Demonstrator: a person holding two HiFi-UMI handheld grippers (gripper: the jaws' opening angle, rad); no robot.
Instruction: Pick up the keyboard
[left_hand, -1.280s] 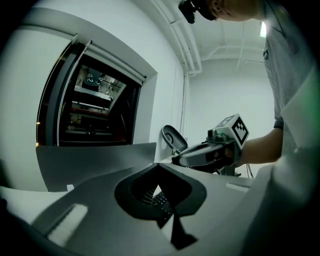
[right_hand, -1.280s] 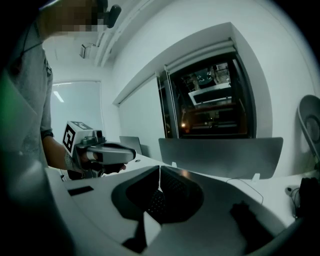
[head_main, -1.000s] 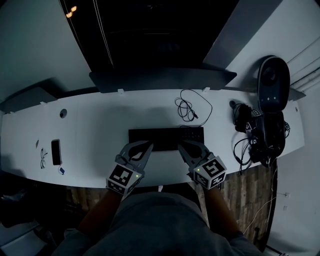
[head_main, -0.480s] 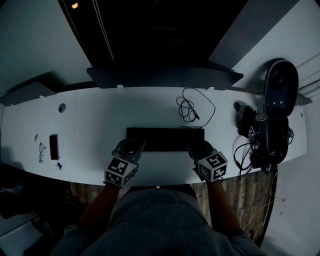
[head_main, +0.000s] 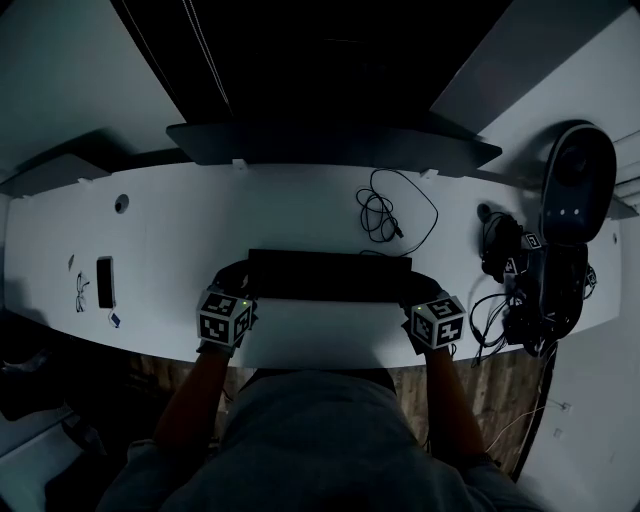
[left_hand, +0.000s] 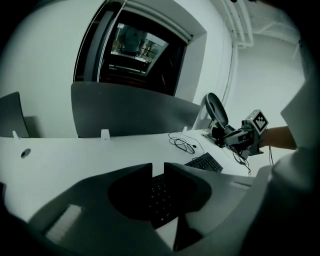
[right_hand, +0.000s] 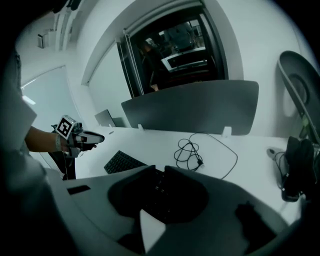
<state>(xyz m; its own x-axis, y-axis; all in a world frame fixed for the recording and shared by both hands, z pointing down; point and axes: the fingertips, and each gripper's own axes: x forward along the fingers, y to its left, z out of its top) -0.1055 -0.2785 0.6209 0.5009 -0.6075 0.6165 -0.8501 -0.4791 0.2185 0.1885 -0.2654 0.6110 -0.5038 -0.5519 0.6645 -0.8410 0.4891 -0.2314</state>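
Observation:
A black keyboard lies flat on the white desk, near its front edge. My left gripper is low at the keyboard's left end and my right gripper at its right end. In the left gripper view the left gripper has its jaws opening, a narrow slit between the tips, nothing in it, and keys showing beyond. In the right gripper view the right gripper also has its jaws opening a crack over the keyboard, with nothing in between. Whether the fingers touch the keyboard is hidden.
A coiled black cable lies just behind the keyboard's right half. A grey partition runs along the desk's back. Dark gear with tangled cables crowds the right end. A phone lies at far left.
Both grippers have moved outward from the keyboard's front to its two ends and sunk toward the desk. Their jaws have begun to part.

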